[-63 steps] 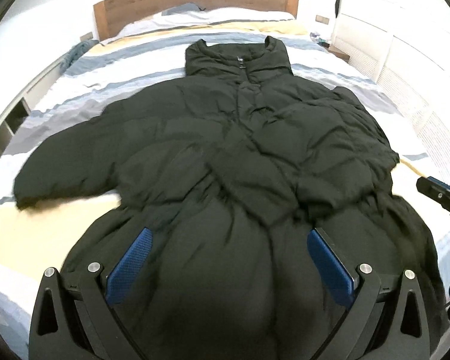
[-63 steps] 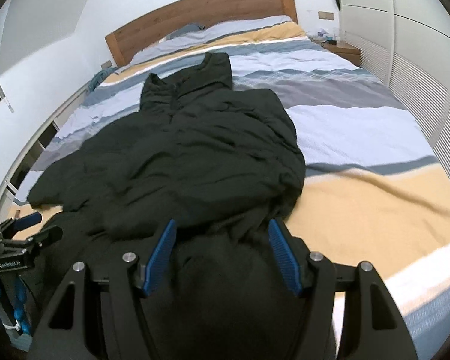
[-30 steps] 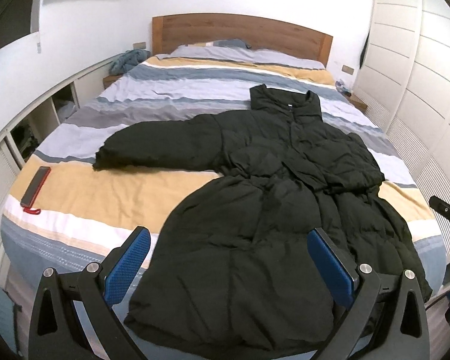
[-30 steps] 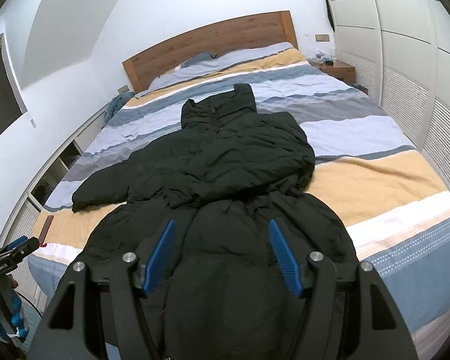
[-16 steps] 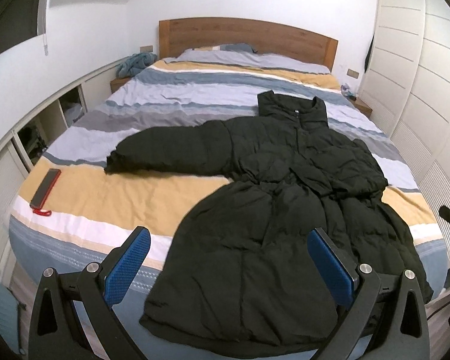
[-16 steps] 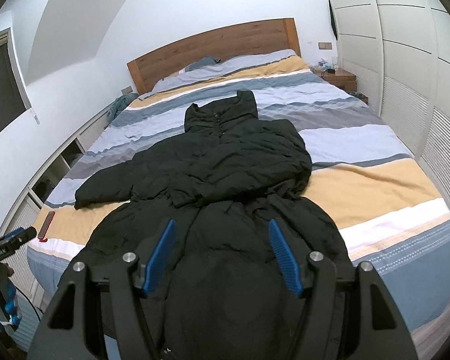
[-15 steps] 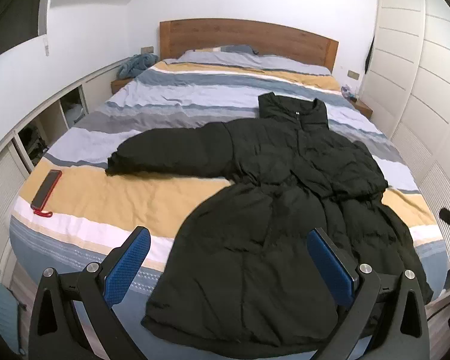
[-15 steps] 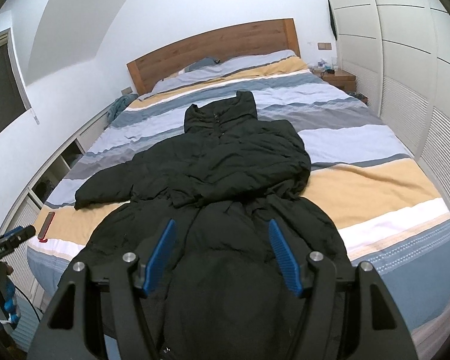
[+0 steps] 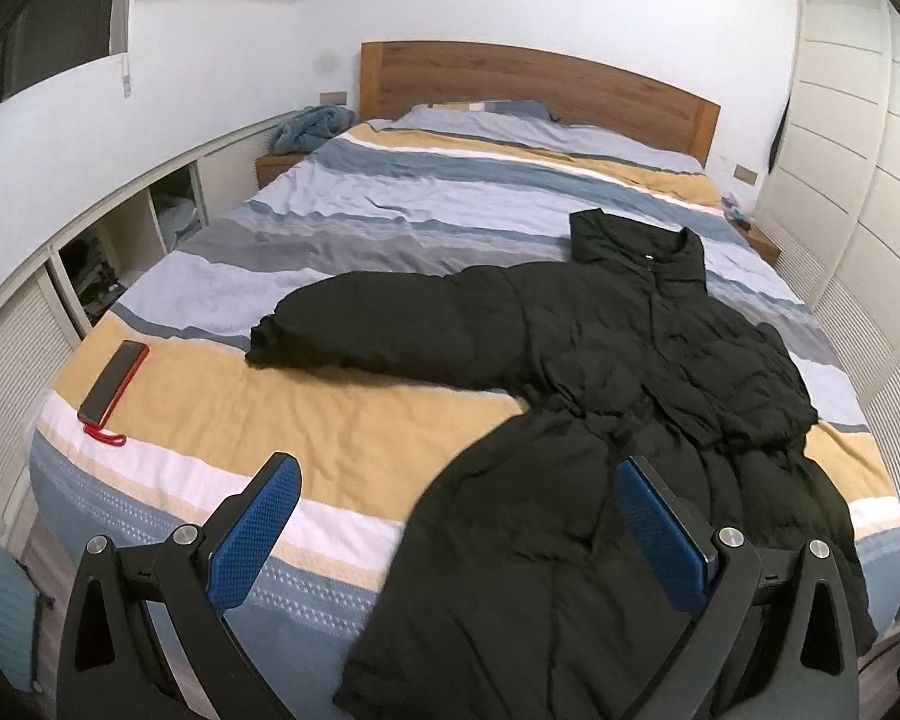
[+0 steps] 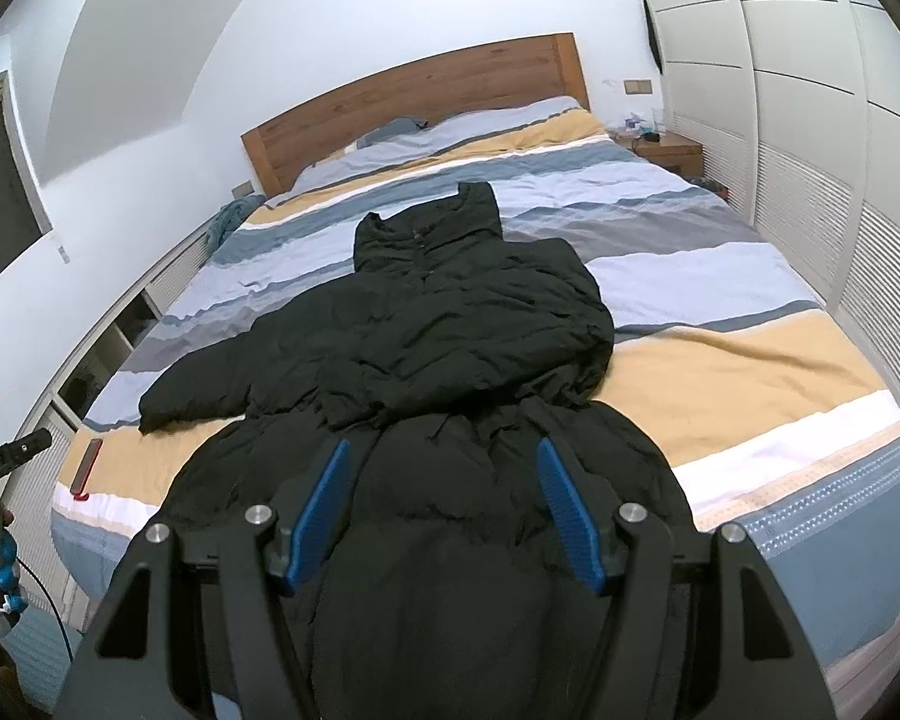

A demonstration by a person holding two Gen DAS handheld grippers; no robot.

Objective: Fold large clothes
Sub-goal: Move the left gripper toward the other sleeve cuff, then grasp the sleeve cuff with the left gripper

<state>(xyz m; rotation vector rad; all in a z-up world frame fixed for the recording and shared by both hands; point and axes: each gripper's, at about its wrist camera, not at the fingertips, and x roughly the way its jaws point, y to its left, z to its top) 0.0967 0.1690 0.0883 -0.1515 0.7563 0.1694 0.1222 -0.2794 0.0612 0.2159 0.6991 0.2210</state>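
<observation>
One black puffer coat (image 9: 618,396), long, lies face up on one bed (image 9: 342,414) with a striped cover; collar toward the wooden headboard (image 9: 534,75) at the top of the frame, hem hanging over the foot edge at lower centre. In the left wrist view one sleeve (image 9: 378,330) stretches out flat toward the left of the frame; the other sleeve (image 10: 498,354) is folded across the chest. One phone (image 9: 113,383) in a red case with a red strap rests on the yellow stripe at left, well apart from the coat. One bluish heap of cloth (image 9: 312,126) sits on a bedside stand at upper left.

Open cubbies (image 9: 120,240) along the left wall hold some items (too dark and small to tell what).

Two grippers. The left gripper (image 9: 459,531) hangs above the foot of the bed, tilted downward, blue pads wide apart, nothing between them; its right pad sits over the coat's skirt in the frame. The right gripper (image 10: 444,510) points down over the hem at bottom centre, jaws parted with no fabric pinched, touching nothing as far as I can see.
</observation>
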